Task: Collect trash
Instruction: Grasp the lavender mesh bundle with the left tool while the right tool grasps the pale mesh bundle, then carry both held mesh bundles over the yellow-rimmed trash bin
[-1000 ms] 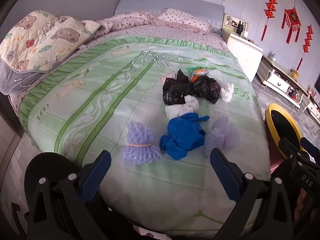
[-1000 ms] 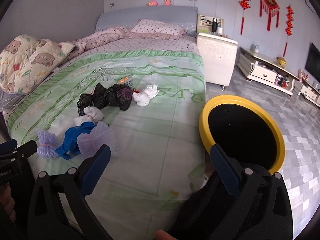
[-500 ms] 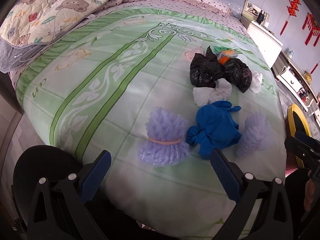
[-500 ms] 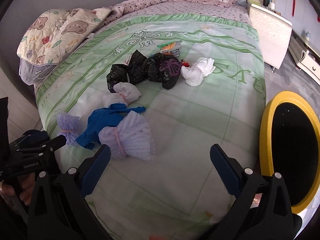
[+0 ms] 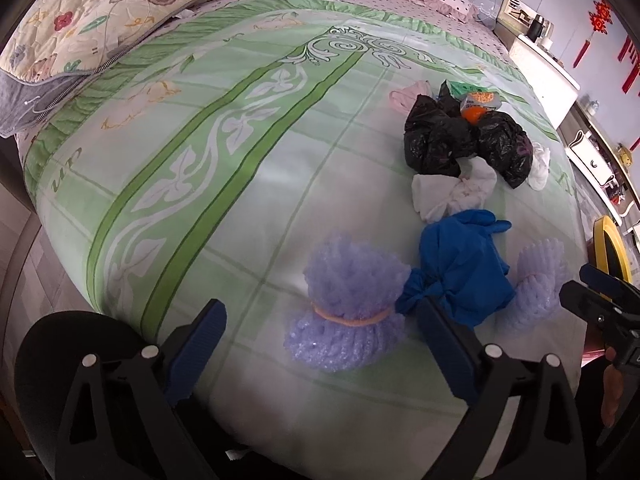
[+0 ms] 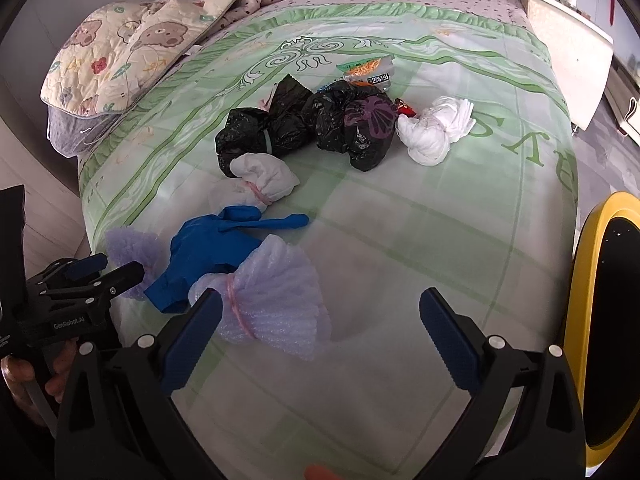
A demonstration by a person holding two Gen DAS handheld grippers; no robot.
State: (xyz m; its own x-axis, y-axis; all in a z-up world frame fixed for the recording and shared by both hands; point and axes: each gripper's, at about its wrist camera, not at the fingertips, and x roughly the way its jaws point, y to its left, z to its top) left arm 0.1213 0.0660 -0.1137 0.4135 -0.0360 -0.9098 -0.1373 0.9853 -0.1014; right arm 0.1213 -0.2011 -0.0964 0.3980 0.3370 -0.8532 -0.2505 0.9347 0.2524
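Tied trash bundles lie on a green bedspread (image 5: 240, 184). A purple foam bundle (image 5: 348, 312) sits just ahead of my open, empty left gripper (image 5: 320, 344). A blue glove bundle (image 5: 460, 268) lies right of it, then a second purple foam bundle (image 6: 276, 292) lies just ahead of my open, empty right gripper (image 6: 320, 340), toward its left finger. Farther back are white bundles (image 6: 260, 180) (image 6: 436, 128), black bags (image 6: 304, 124) and a snack wrapper (image 6: 368, 70). A yellow-rimmed black bin (image 6: 608, 320) stands beside the bed at right.
A folded bear-print quilt (image 5: 88, 28) lies at the bed's left, with pillows at the head. A white nightstand (image 6: 568, 40) stands right of the bed. The bed's foot edge is just below both grippers.
Both grippers have moved forward and down toward the bed; the bundles now loom larger. Each gripper stays open and empty.
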